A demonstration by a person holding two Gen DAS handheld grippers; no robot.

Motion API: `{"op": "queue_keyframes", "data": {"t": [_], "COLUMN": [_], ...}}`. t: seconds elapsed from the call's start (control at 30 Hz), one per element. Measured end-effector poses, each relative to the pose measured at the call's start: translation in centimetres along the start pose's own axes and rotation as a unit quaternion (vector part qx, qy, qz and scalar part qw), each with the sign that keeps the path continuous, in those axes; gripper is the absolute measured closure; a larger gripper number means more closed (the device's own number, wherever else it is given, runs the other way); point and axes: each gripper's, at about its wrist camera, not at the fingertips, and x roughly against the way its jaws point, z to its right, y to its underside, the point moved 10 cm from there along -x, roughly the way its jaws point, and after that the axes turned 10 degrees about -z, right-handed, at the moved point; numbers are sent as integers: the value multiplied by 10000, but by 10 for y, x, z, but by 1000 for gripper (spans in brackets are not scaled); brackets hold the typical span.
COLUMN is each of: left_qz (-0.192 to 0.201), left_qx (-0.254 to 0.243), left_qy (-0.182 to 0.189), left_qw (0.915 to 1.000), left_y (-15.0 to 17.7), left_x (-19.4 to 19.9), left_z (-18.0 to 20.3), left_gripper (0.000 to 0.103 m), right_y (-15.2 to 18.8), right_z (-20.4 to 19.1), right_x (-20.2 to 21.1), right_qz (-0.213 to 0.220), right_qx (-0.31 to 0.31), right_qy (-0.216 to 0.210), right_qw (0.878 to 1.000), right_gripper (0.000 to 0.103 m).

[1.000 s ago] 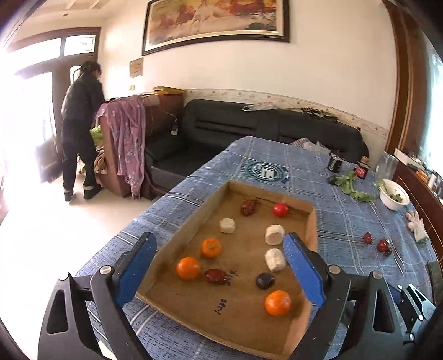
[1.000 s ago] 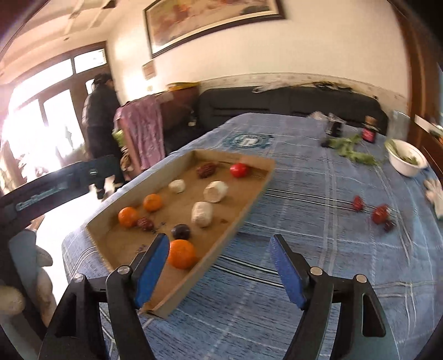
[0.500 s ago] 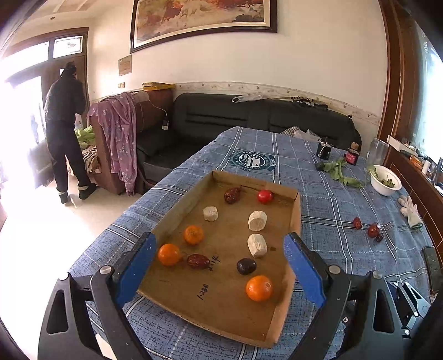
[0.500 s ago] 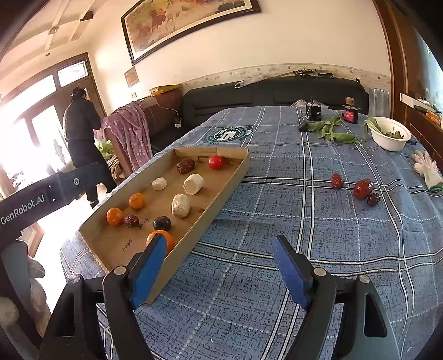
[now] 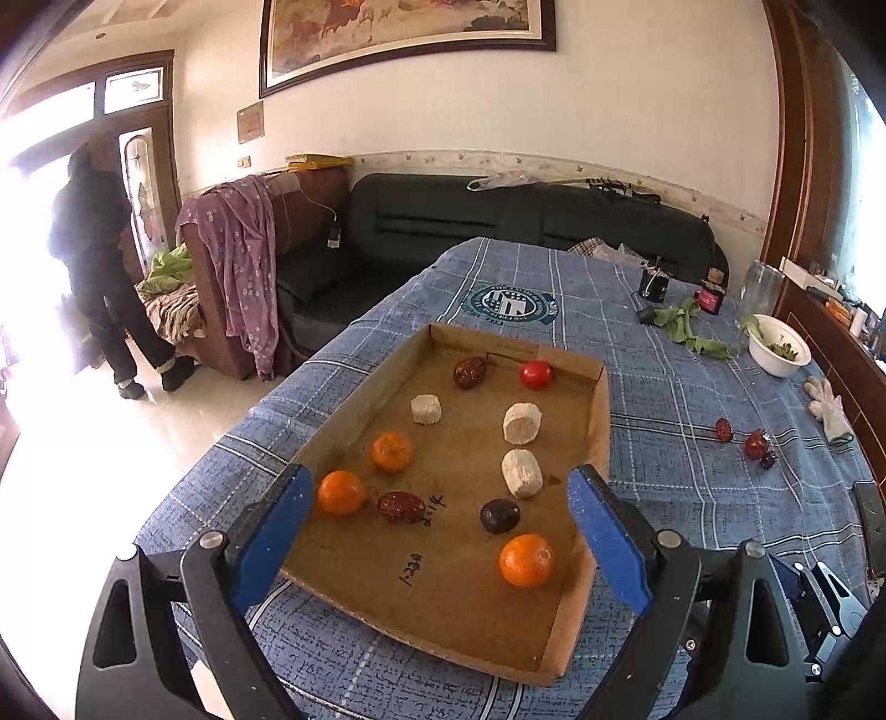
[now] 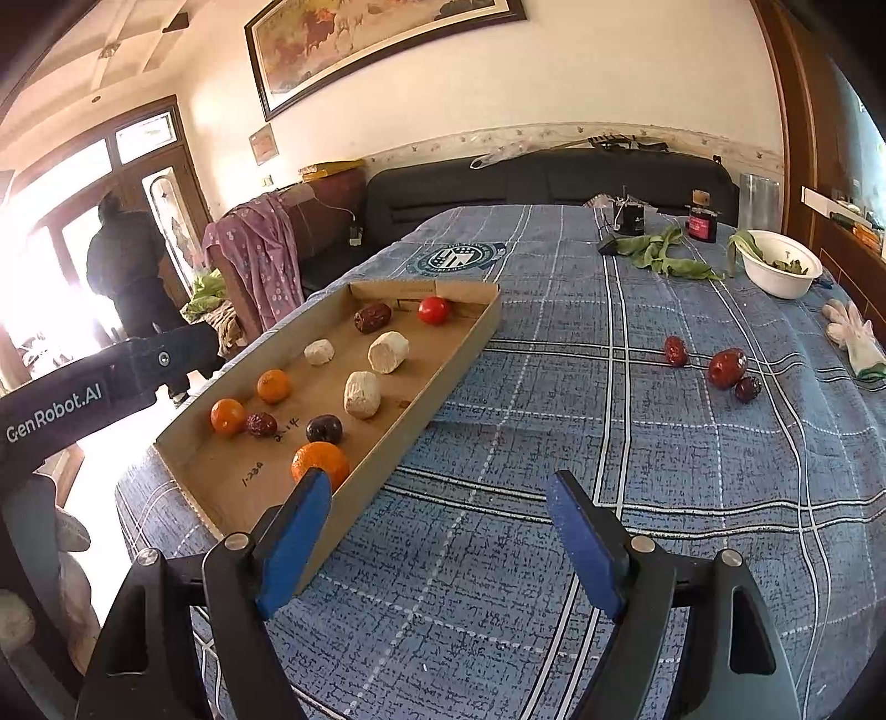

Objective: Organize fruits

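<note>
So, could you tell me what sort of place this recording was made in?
Most likely a home living room: a black sofa along the wall, a framed painting above it, and a table under a blue plaid cloth.

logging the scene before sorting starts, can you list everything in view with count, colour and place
cardboard tray: 1, brown, near left of the table
oranges: 3, orange, near half of the tray
dates in tray: 2, dark red, one far end, one beside an orange
tomato: 1, red, far end of the tray
white chunks: 3, off-white, middle of the tray
dark fruit: 1, purple-black, near the closest orange
loose dates: 3, red, on the cloth right of the tray
tablecloth: 1, blue plaid
bowl: 1, white, far right
greens: green, beside the bowl
glove: white, right edge
left gripper: open, over the tray
right gripper: open, empty
</note>
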Motion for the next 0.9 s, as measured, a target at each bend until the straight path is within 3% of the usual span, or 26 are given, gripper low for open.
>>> {"op": "queue_keyframes", "data": {"t": [0.67, 0.9], "left_qz": [-234, -290], "left_qx": [-253, -577], "left_qy": [-38, 179], "left_qw": [9994, 9978], "left_y": [6, -6], "left_x": [-18, -15], "left_z": [17, 40], "left_gripper": [10, 10], "right_y": [6, 0], "right_z": [22, 72], "right_x": [-6, 22], "right_qz": [-132, -11], "right_qx": [-187, -229], "right_qy": [19, 449], "right_qw": [9997, 9987], "right_gripper": [18, 17]}}
